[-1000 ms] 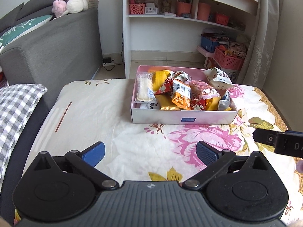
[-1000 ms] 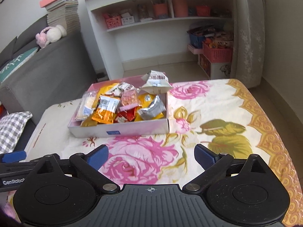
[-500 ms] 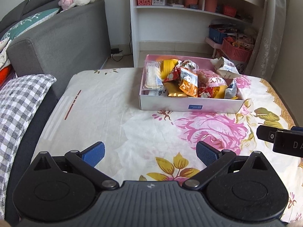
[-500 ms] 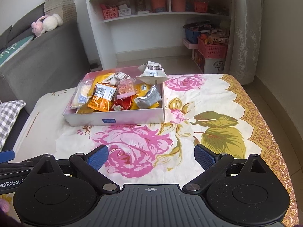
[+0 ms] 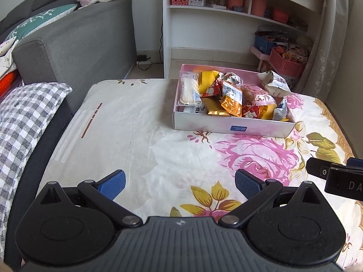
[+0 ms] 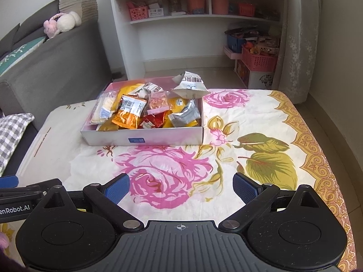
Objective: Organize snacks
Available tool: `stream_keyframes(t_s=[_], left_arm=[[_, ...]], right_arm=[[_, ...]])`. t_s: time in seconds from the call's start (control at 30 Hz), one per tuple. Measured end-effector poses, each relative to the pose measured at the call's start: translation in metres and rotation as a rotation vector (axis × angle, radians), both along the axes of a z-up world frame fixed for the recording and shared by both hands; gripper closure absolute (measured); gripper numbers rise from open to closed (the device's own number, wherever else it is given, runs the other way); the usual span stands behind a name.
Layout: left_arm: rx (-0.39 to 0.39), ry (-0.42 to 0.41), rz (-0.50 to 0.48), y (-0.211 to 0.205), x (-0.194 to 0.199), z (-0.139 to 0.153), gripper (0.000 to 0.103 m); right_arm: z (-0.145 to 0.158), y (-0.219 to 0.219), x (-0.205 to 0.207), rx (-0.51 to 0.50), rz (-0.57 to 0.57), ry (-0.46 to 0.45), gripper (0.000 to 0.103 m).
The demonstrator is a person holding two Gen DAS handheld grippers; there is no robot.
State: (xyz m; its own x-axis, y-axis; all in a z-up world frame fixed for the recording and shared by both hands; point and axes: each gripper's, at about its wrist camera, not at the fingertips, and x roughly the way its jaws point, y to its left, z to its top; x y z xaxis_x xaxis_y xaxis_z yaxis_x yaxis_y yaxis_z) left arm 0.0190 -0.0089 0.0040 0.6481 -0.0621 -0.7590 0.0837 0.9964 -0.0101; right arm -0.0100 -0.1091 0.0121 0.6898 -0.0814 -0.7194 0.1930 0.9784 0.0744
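Note:
A shallow pink-and-white box (image 5: 233, 127) (image 6: 145, 139) sits on the flowered tablecloth, filled with several snack packets. An orange packet (image 5: 231, 100) (image 6: 128, 115) lies near its middle. A white-and-grey packet (image 5: 273, 83) (image 6: 190, 87) leans on the far right corner of the box. My left gripper (image 5: 180, 183) hovers open over the cloth, well short of the box, nothing between its blue pads. My right gripper (image 6: 181, 187) is open too, equally far back and to the right of the left one.
A grey sofa (image 5: 74, 43) with a checked cushion (image 5: 25, 117) borders the table's left side. Behind the table stands a white shelf unit (image 6: 192, 22) with baskets and pots. A pink basket (image 6: 258, 60) sits on the floor by the curtain.
Both grippers have drawn back from the box and risen a little, so the box looks smaller and farther away. Neither pair of jaws has changed its opening.

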Motion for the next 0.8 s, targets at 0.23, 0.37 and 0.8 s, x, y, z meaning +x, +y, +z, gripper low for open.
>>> stream_keyframes(t_s=[0.23,0.37,0.8], left_arm=[[-0.002,-0.021,0.016,0.0035,-0.0004,0.0041,0.000],[0.004,-0.022,0.022,0.0025,0.0008,0.0033,0.000],[0.020,-0.019,-0.001,-0.0001,0.0003,0.0016,0.000]], right_arm=[[-0.0013,0.0034,0.0001,-0.003,0.007,0.004,0.004],[-0.0029,0.0038,0.0008,-0.005,0.006,0.010,0.004],[-0.0022,0.0033,0.0008,-0.001,0.004,0.008,0.004]])
